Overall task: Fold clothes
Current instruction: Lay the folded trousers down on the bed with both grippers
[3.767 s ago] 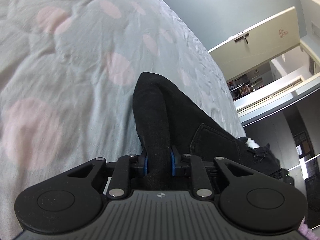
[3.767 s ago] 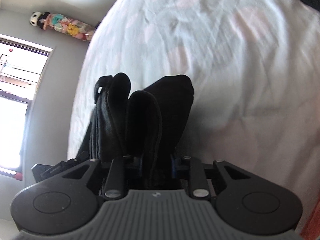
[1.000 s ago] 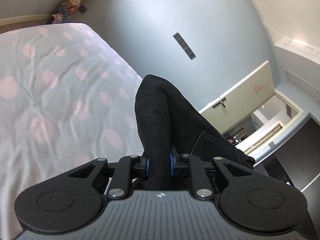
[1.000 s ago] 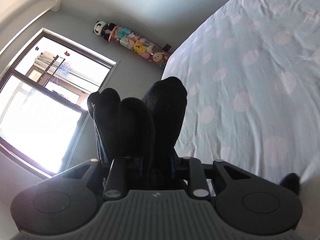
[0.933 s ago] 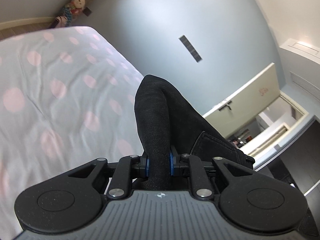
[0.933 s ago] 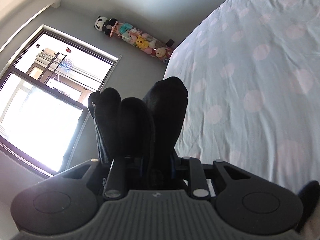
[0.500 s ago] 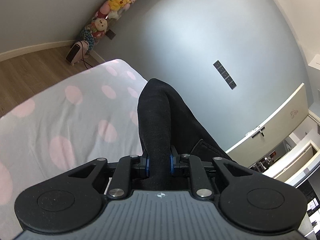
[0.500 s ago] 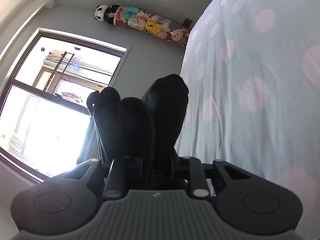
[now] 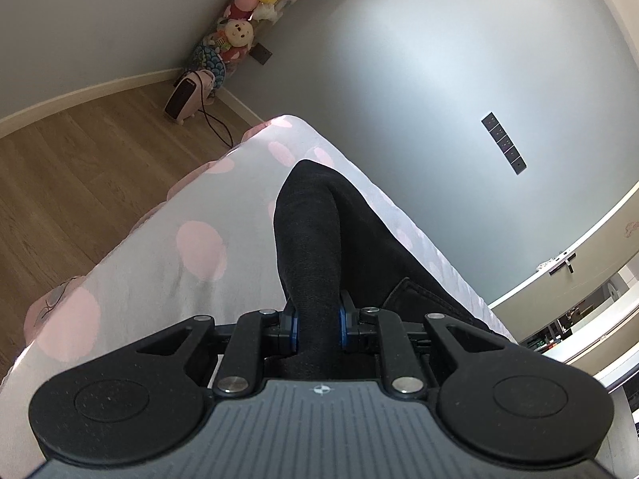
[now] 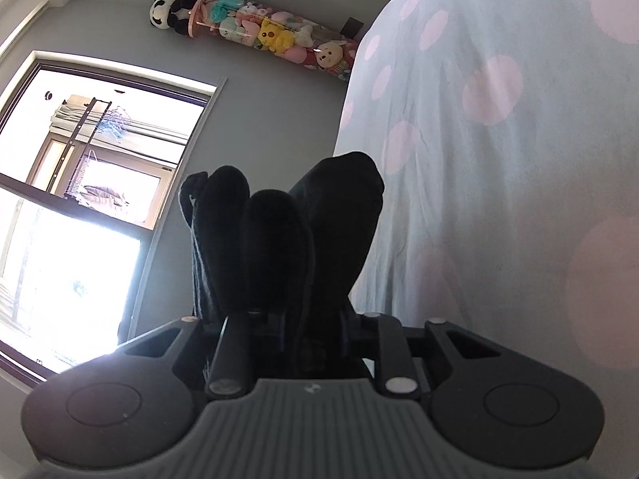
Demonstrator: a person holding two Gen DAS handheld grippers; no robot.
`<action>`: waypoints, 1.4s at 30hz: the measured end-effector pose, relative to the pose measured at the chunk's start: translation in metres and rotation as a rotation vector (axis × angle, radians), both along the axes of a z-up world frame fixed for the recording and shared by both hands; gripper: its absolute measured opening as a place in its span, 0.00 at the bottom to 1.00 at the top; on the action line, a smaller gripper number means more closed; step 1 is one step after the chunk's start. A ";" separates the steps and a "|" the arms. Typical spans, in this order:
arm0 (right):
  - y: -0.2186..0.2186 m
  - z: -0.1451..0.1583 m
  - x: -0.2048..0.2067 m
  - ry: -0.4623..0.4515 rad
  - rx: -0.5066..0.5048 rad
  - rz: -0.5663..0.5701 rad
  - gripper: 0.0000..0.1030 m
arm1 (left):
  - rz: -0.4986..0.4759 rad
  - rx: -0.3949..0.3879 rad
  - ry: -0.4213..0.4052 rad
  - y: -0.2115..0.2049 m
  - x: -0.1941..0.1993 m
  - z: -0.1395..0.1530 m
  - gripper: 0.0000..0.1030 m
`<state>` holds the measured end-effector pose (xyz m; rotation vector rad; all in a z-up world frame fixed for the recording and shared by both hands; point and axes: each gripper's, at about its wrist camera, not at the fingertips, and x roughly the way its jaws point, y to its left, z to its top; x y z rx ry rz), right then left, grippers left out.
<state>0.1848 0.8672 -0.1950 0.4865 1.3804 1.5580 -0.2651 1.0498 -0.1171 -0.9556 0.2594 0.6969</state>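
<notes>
A black pair of trousers (image 9: 319, 239) is held up over the corner of a bed (image 9: 159, 271) covered with a pale sheet with pink dots. The left gripper (image 9: 317, 323) is clamped on a thick ridge of the dark cloth, which is pressed between its blue pads (image 9: 290, 325), with more of the garment trailing off to the right of the view. The right gripper (image 10: 303, 331) is clenched on a bunch of several folds of the same trousers (image 10: 287, 239), seen dark against a bright window (image 10: 80, 199); its pads are hidden by the cloth.

The step in hand is judged to be the carrying of the garment to be laid out on the bed. For this to be done well, both grips should be kept firm until the cloth is resting on the sheet, and the two held ends should be drawn apart so that the fabric is pulled taut and flat. The garment should be lowered well in from the bed's edge, since the floor (image 9: 72, 167) lies just beyond the corner and a hanging part could drag the rest off. The bunched folds in the right grip may need smoothing once the cloth is down.
</notes>
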 end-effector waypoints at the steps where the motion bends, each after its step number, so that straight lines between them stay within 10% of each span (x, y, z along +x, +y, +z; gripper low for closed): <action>1: 0.005 -0.005 0.001 -0.003 -0.006 -0.001 0.25 | 0.001 -0.008 -0.006 0.006 -0.001 -0.007 0.19; 12: 0.030 -0.036 0.006 -0.089 -0.095 0.004 0.30 | 0.041 -0.113 0.049 0.041 -0.006 -0.069 0.27; 18: 0.010 0.015 0.021 -0.357 -0.135 0.036 0.41 | 0.072 -0.124 0.112 0.031 -0.023 -0.042 0.52; 23: -0.007 0.086 -0.002 -0.710 0.018 0.053 0.33 | 0.066 -0.034 0.205 -0.003 -0.029 -0.007 0.52; 31: 0.029 0.096 -0.080 -0.901 0.121 0.146 0.27 | 0.030 0.068 0.333 -0.050 -0.015 0.001 0.41; 35: 0.041 0.068 -0.061 -0.907 0.031 0.091 0.06 | 0.026 0.074 0.412 -0.051 -0.001 -0.016 0.34; 42: 0.070 0.031 -0.038 -0.805 -0.038 0.085 0.00 | 0.081 0.061 0.450 -0.031 0.009 -0.044 0.26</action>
